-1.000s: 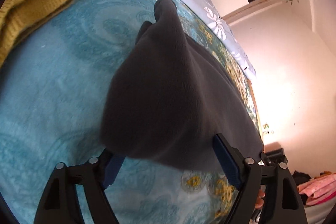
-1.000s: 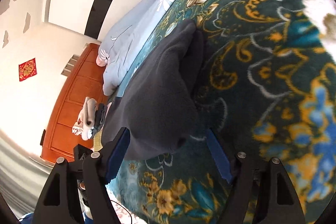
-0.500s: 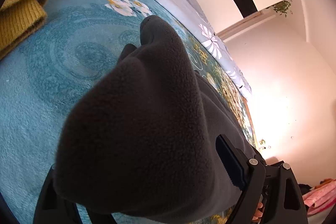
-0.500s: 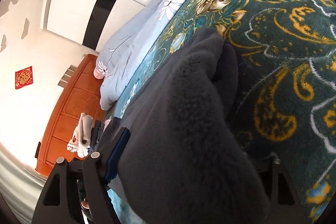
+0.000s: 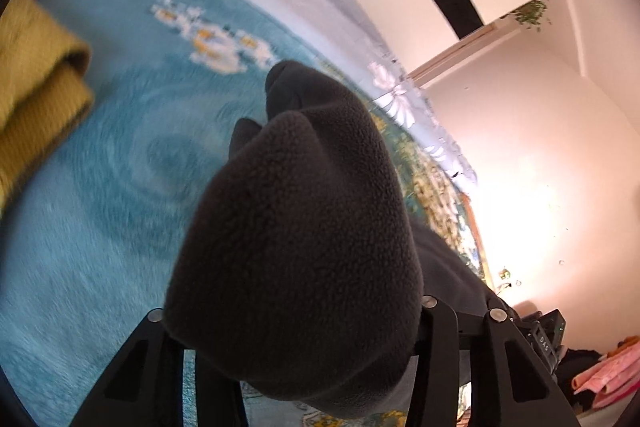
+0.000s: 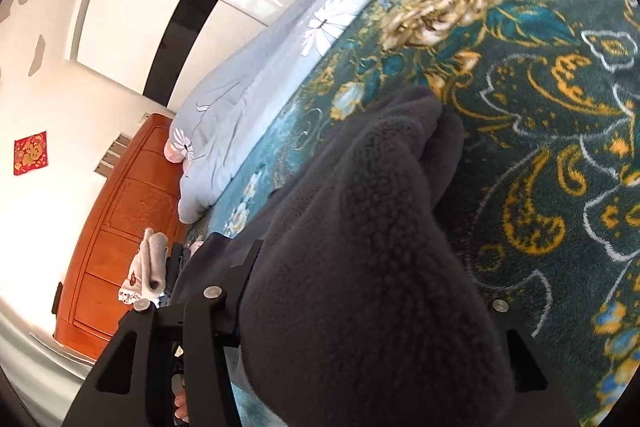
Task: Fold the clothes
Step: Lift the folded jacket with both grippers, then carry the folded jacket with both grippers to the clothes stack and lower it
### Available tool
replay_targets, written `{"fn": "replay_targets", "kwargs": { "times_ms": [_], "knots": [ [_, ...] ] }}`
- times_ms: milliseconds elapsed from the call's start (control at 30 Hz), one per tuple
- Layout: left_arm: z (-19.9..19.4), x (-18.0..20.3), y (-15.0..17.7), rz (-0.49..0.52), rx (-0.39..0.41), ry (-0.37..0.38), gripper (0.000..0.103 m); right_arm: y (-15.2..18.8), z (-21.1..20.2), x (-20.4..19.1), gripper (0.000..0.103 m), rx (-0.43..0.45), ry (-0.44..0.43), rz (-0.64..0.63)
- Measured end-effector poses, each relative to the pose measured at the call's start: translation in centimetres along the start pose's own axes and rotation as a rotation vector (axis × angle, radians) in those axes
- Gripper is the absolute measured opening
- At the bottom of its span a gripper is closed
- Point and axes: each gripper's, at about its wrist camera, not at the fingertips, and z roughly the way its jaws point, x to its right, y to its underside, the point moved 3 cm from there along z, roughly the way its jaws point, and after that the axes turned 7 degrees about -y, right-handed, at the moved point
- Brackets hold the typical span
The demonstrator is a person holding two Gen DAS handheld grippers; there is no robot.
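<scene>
A dark grey fleece garment (image 5: 304, 227) lies folded on the patterned blanket (image 5: 100, 227) and bulges up between my left gripper's (image 5: 296, 347) arms, hiding the fingertips. The arms have come closer together around the fleece. The same fleece (image 6: 360, 267) fills the space between my right gripper's (image 6: 360, 339) arms on the dark floral blanket (image 6: 560, 147), and its fingertips are hidden too. Each gripper holds one end of the bundle.
A folded mustard-yellow knit (image 5: 36, 99) lies at the left. A pale blue floral quilt (image 6: 256, 83) runs along the far side of the bed. A wooden headboard (image 6: 120, 227) with folded clothes (image 6: 148, 267) beside it stands at the left.
Both grippers pushed forward onto the ends of the fleece and their arms closed in around it. The fleece now bunches higher and fills more of both views.
</scene>
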Motion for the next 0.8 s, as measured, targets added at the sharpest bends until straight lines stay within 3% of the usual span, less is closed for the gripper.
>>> {"fn": "replay_targets", "kwargs": {
  "times_ms": [200,300,400,600,733,800],
  "knots": [
    [-7.0,0.3,-3.4,0.098,0.094,0.059,0.049,0.6,-0.4,-6.1,0.054,-0.002,-0.080,-0.107],
    [-11.1,-1.2,-6.0,0.138,0.150,0.052,0.049,1.3,1.1,-9.6,0.054,-0.019,-0.135,-0.136],
    [-16.3,-3.8,-7.8,0.166,0.231,0.019,0.049,2.3,5.0,-13.8,0.054,-0.056,-0.205,-0.160],
    [-25.3,-10.4,-9.9,0.209,0.404,-0.119,0.049,5.7,14.2,-21.3,0.054,-0.165,-0.340,-0.215],
    [-26.6,-16.7,-10.8,0.153,0.432,-0.182,0.049,9.2,19.2,-24.4,0.054,-0.178,-0.390,-0.282],
    [-26.4,-18.2,-10.5,0.121,0.433,-0.179,0.049,12.6,20.7,-24.0,0.054,-0.225,-0.351,-0.279]
  ]
}}
